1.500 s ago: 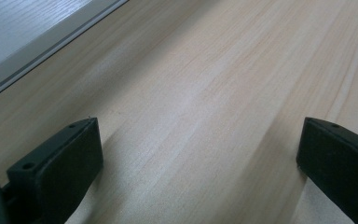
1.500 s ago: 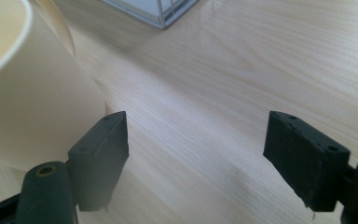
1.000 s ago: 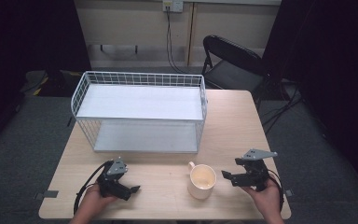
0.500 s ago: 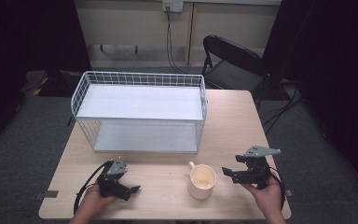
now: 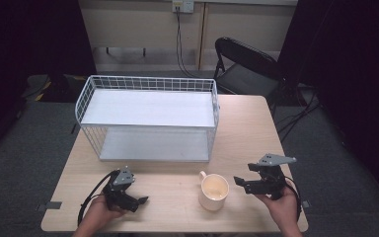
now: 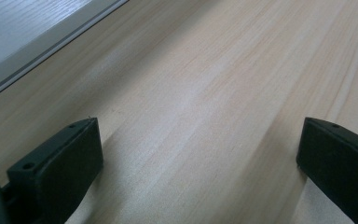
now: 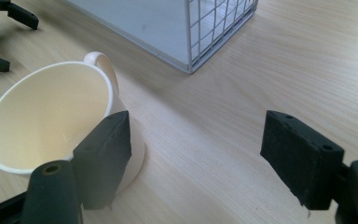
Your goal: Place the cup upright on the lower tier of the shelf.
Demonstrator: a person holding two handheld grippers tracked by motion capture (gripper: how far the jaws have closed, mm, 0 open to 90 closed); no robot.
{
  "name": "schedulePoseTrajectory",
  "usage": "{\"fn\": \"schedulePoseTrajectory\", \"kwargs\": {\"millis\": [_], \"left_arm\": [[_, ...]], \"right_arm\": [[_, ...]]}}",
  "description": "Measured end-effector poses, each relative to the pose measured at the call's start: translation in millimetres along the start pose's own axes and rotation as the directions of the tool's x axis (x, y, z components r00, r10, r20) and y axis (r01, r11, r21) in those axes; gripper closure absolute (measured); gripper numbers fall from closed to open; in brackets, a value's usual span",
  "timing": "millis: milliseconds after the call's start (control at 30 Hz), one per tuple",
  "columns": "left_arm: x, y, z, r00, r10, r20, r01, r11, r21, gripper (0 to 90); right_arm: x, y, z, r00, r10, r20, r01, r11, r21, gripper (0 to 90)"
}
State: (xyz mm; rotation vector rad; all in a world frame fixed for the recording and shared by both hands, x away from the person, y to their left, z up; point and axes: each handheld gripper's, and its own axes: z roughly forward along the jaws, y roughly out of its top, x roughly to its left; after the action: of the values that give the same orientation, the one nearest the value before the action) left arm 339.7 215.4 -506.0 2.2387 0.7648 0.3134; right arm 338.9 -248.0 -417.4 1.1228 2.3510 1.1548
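Lining my right gripper [image 5: 242,183] up beside the cup [image 5: 214,192], jaws wide, holding nothing; left gripper [image 5: 140,201] rests wide open, empty, nearby

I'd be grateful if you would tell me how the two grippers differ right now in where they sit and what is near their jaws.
The left gripper sits at the table's near left with only bare wood between its jaws; the right gripper sits at the near right, just beside the cream mug. The left one points away from the mug; the right one points towards it. Both are open and hold nothing.
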Motion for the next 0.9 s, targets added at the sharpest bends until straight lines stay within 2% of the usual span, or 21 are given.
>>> {"fn": "schedulePoseTrajectory", "kwargs": {"millis": [300,467,667,900], "left_arm": [[0.0,0.0,0.0,1.0000,0.000,0.000,0.000,1.0000,0.000,0.0],[0.0,0.0,0.0,1.0000,0.000,0.000,0.000,1.0000,0.000,0.0],[0.0,0.0,0.0,1.0000,0.000,0.000,0.000,1.0000,0.000,0.0],[0.0,0.0,0.0,1.0000,0.000,0.000,0.000,1.0000,0.000,0.0]], "right_arm": [[2.9,2.5,-6.6,1.0000,-0.009,-0.002,0.009,1.000,-0.012,24.2],[8.0,7.6,-10.0,0.9997,-0.014,-0.022,0.014,0.999,-0.035,24.9],[18.0,8.3,-3.9,0.9987,-0.030,-0.042,0.029,0.999,-0.034,27.5],[23.3,6.3,3.7,0.9979,-0.024,-0.060,0.022,0.999,-0.032,28.9]]}}
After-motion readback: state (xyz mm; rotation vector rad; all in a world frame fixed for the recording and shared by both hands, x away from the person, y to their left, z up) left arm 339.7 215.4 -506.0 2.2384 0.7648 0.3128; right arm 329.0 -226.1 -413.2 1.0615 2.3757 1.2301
